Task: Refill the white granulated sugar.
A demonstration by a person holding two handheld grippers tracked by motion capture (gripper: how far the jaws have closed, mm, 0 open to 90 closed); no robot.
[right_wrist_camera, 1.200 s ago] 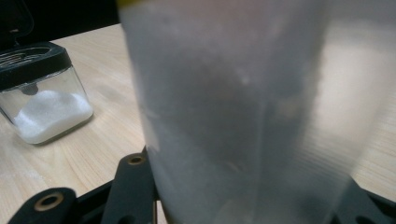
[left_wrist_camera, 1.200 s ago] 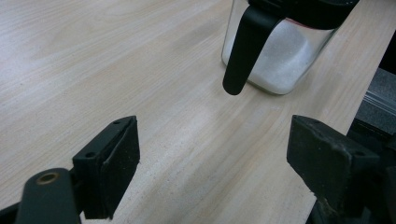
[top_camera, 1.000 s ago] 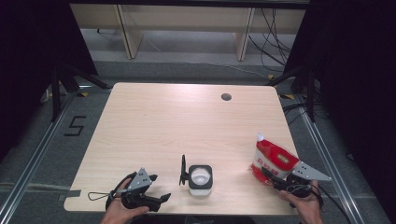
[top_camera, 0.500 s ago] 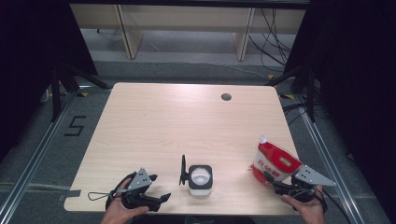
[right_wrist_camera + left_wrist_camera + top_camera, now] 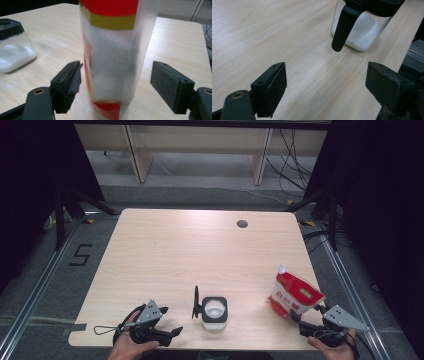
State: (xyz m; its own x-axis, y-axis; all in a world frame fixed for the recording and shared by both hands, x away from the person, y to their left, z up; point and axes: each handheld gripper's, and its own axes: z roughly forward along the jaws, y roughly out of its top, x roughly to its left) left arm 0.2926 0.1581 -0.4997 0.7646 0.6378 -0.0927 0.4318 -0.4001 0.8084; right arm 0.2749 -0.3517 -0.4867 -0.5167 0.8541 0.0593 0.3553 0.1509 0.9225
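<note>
Pouch stands right of the jar on the worktop, ungrasped. My right hand-held gripper straddles it, jaws wide; left hand-held gripper wide, empty. Refill not begun.

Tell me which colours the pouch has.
Red, white and a yellow band on the pouch, clearest in the right gripper view.

pale wooden table, grey floor, black curtains, shelving
</note>
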